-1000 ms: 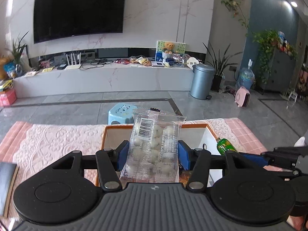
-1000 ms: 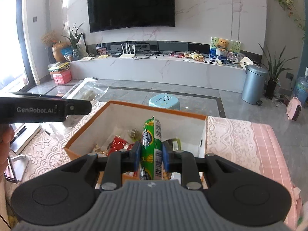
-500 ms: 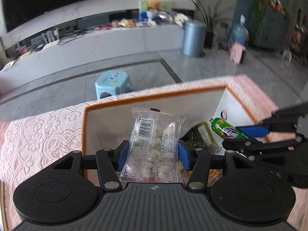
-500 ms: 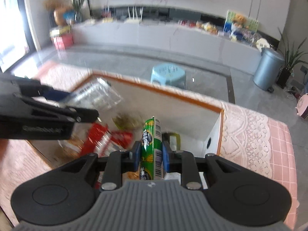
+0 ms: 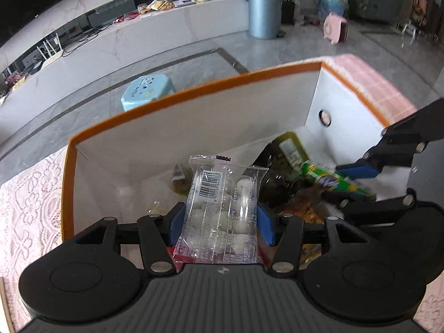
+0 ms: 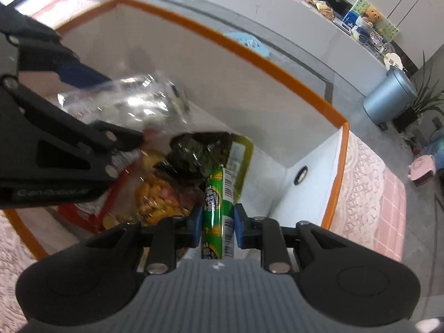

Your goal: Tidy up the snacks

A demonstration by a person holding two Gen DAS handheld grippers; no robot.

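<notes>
A white box with an orange rim (image 5: 194,90) (image 6: 277,68) lies below both grippers and holds several snack packets. My left gripper (image 5: 220,219) grips a clear bag of white round candies (image 5: 219,202) over the box's left half; its jaws are opening, and the blue pads still touch the bag's sides. From the right wrist view the left gripper (image 6: 111,105) and its bag (image 6: 125,102) look blurred. My right gripper (image 6: 217,222) is shut on a green snack stick (image 6: 217,194) over the box's right side. It also shows in the left wrist view as the right gripper (image 5: 347,183) holding the stick (image 5: 333,179).
Inside the box lie a dark seaweed packet (image 6: 199,149), a bag of orange-yellow snacks (image 6: 155,194) and a red packet (image 6: 80,212). A pink lace tablecloth (image 5: 30,199) (image 6: 363,183) surrounds the box. Beyond the table stand a light-blue stool (image 5: 147,91) and a grey bin (image 5: 263,11).
Both grippers have tilted down and sunk from above the table to just over the box's inside, each carrying its snack. The two grippers have come closer together.
</notes>
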